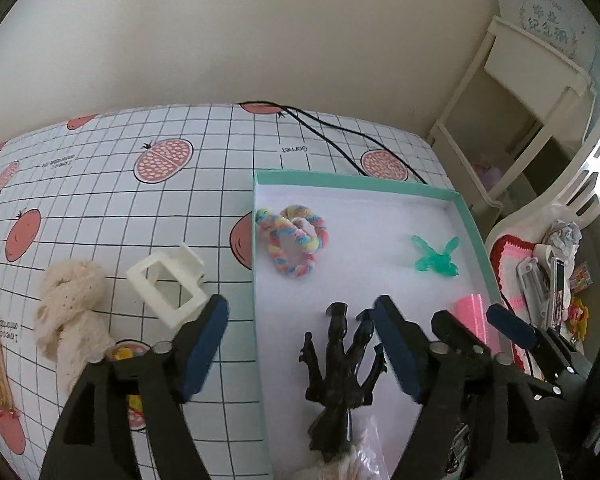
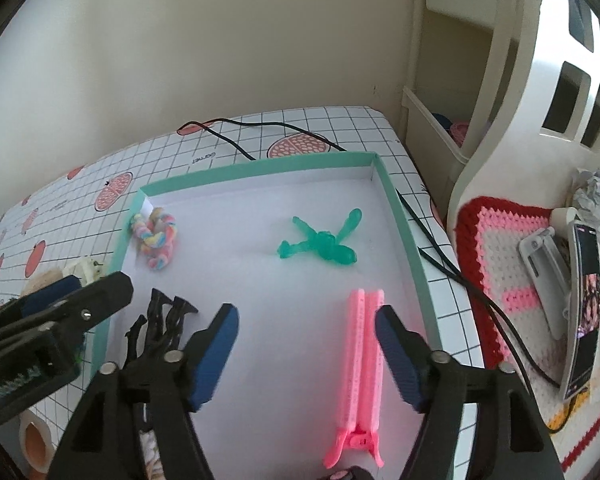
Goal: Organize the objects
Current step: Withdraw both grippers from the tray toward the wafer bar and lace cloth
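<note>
My left gripper (image 1: pixel 300 344) fills the bottom of its frame with jaws spread wide, holding nothing. Between them, low in the centre, a black hair claw (image 1: pixel 342 364) lies on the white floor of a shallow teal-rimmed box (image 1: pixel 260 320). My right gripper (image 2: pixel 306 350) is likewise spread and empty; a long pink hair clip (image 2: pixel 360 368) lies in the box between its fingers, its hinge nearest me.

Farther in, a clear green hair claw (image 2: pixel 320 242) sits mid-frame, and a pastel twisted hair tie (image 2: pixel 158 238) lies against the box's left wall.

Only the left view shows what lies outside the box at lower left: a white rectangular hair claw (image 1: pixel 166 282) and a cream fluffy scrunchie (image 1: pixel 70 308) on the grid-patterned tablecloth (image 1: pixel 100 200). Only the right view shows a phone (image 2: pixel 584 312) at the right edge on a red and pink crocheted mat (image 2: pixel 508 248).

A black cable (image 2: pixel 440 256) crosses the far cloth, running along the box's right side.
</note>
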### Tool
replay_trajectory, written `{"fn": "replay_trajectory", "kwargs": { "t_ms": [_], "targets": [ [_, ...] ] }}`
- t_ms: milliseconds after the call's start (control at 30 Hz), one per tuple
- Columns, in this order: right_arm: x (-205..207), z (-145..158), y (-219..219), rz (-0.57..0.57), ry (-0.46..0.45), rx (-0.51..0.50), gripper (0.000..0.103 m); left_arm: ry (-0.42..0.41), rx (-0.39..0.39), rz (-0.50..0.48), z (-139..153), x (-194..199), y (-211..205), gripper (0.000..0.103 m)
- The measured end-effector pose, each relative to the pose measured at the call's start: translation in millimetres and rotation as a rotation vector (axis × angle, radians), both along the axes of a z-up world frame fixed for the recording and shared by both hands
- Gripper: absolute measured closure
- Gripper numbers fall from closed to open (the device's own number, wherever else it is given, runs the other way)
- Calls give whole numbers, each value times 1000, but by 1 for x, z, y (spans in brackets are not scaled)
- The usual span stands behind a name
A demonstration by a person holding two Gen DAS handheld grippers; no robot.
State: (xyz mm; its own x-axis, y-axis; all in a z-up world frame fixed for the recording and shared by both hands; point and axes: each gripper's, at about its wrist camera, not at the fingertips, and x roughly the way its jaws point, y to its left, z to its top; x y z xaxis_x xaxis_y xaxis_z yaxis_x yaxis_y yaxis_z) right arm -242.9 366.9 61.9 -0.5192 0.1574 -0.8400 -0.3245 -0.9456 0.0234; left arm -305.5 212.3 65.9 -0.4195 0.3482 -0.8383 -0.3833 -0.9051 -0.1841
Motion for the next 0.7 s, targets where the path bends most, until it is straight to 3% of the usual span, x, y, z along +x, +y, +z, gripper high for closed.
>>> {"fn": "replay_trajectory", "kwargs": {
  "t_ms": [100, 200, 300, 367, 700],
  "targets": [
    [5, 3, -4, -4, 10, -5, 22, 10, 15, -2, 3, 5, -5, 16],
    [10, 4, -6, -16, 15, 1, 6, 18, 25, 1, 5, 11, -9, 14],
    [14, 5, -8, -21, 13, 4, 4, 23, 33, 3, 5, 15, -14, 10],
    [18, 6, -9, -27, 13, 9, 2, 41, 40, 5, 5, 18, -17, 1],
    [26, 3, -19, -33, 21, 4, 0, 96, 31, 9, 8, 30, -24, 0]
  ]
}}
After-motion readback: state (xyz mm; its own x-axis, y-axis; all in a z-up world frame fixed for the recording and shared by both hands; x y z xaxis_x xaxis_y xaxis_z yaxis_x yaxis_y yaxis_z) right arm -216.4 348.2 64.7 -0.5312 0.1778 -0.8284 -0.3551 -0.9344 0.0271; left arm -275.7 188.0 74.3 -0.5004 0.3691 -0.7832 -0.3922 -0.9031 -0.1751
